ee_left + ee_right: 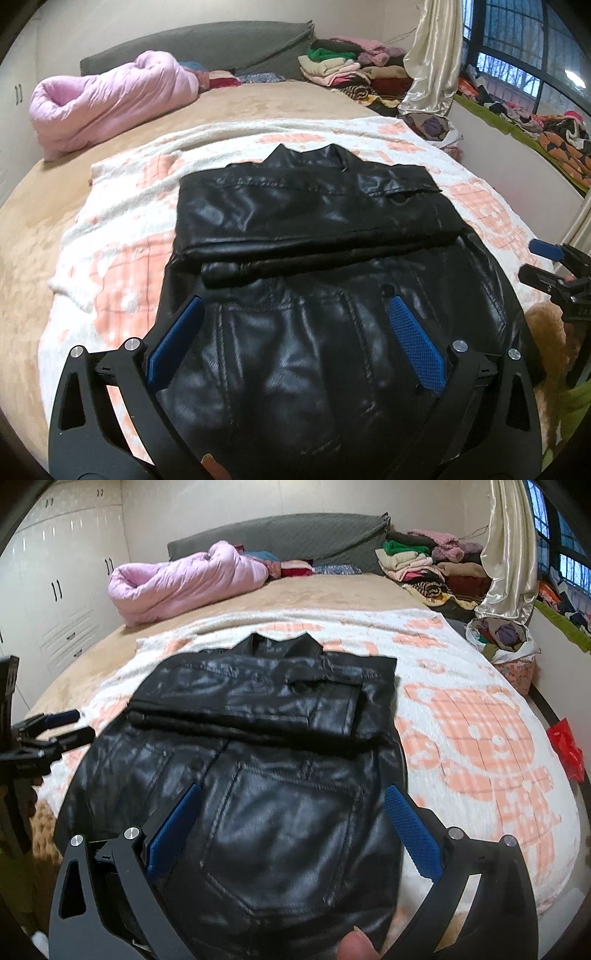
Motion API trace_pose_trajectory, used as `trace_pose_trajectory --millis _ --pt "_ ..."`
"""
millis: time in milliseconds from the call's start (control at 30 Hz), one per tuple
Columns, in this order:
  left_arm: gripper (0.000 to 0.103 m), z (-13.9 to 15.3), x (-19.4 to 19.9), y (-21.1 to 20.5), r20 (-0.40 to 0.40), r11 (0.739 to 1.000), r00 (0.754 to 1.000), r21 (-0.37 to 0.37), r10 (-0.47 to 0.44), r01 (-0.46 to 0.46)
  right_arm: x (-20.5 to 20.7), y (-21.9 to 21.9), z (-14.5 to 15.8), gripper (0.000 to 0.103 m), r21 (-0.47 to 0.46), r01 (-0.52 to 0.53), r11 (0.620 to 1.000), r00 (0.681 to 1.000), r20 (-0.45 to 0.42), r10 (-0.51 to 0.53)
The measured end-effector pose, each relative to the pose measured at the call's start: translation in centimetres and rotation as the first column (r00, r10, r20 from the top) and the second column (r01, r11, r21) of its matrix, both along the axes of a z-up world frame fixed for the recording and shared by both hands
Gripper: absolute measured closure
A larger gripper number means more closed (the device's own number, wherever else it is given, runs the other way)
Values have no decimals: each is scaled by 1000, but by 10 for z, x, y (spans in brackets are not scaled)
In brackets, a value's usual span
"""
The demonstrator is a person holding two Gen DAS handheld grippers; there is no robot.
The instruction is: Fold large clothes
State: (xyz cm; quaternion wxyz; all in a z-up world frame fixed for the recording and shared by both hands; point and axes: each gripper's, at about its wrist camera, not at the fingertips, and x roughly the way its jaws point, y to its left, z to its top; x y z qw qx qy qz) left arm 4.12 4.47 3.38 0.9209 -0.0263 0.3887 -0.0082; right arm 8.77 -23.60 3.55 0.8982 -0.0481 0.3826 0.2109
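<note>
We look across a wide bed [258,103] covered in a tan sheet, its grey headboard [280,535] against the far wall. Spread over the near half of the bed is a white blanket with peach bear prints [480,731], probably laid down as a clean folding surface. On it, centred, lies the black leather jacket [314,229], collar pointing away from us. Its sleeves look already folded in across the chest, forming a flat band over the upper half, while the lower half with its stitched pocket [288,812] lies nearest us.

A rolled pink quilt [110,99] sits at the far left of the bed, and stacks of folded clothes [417,565] sit at the far right corner (out of the way of the work).

Our left tongs [293,299] hover above the jacket's hem with blue pads well apart, gripping nothing. Our right tongs [293,788] hover likewise over the pocket, pads apart and empty. Each pair shows at the edge of the other's view, so they flank the hem, placed, we judge, to lift it and fold it toward the collar.
</note>
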Motion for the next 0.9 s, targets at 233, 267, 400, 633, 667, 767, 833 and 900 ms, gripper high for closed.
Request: trace_pose_trajectory --millis 233,267,400,633,667,767,833,900 --pt "9 -7 -14 16 -32 999 998 3 49 -49 -18 -17 -17 4 -24 3 1000 999 -54 -4" --pt "9 -8 -16 19 -37 998 998 2 57 -57 -20 -19 -18 4 -28 4 1000 998 -58 -5" --pt "9 -11 -25 30 -52 997 995 -2 82 -83 -27 -29 -22 4 -33 4 999 997 -74 -7" --pt "9 -20 -43 45 -85 993 990 -4 114 -115 -37 -40 -32 4 -27 -17 999 992 -127 14" --pt "9 -22 -45 47 -91 993 989 -3 120 -121 -37 -40 -33 4 -29 -18 999 991 -133 14" --pt "9 -28 -54 55 -111 990 984 -4 137 -138 -40 -42 -38 4 -28 -26 999 987 -157 21" --pt "9 -32 -62 60 -126 989 981 -8 148 -150 -44 -43 -41 4 -27 -37 999 984 -172 32" --pt "9 -36 -67 65 -137 988 979 -15 153 -157 -47 -43 -45 5 -28 -52 998 982 -185 46"
